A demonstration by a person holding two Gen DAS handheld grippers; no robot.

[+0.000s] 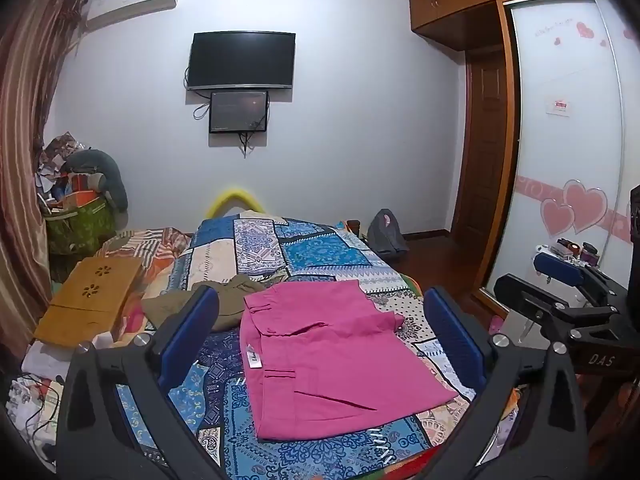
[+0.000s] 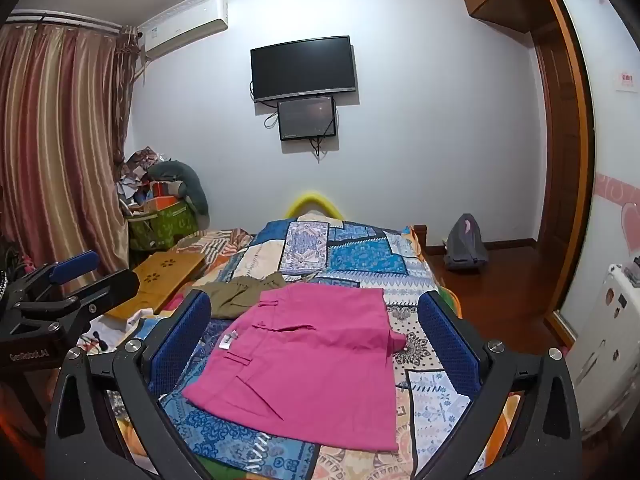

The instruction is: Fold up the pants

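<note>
Pink pants (image 1: 332,356) (image 2: 312,360) lie folded into a flat rectangle on the patterned bedspread (image 1: 320,252) (image 2: 360,256), a white label showing at the waistband. My left gripper (image 1: 320,336) hovers above the near end of the bed, open wide, nothing between its blue pads. My right gripper (image 2: 316,336) hangs beside it to the right, open just as wide and empty. In the left wrist view the right gripper's fingers (image 1: 560,274) show at the right edge; in the right wrist view the left gripper's fingers (image 2: 74,266) show at the left edge.
Olive-green pants (image 1: 200,304) (image 2: 240,296) lie crumpled behind the pink ones. A wooden lap tray (image 1: 92,300) (image 2: 164,280) rests at the bed's left side. Cables and clutter (image 1: 36,400) fill the near left. A grey backpack (image 2: 466,244) sits on the floor, right.
</note>
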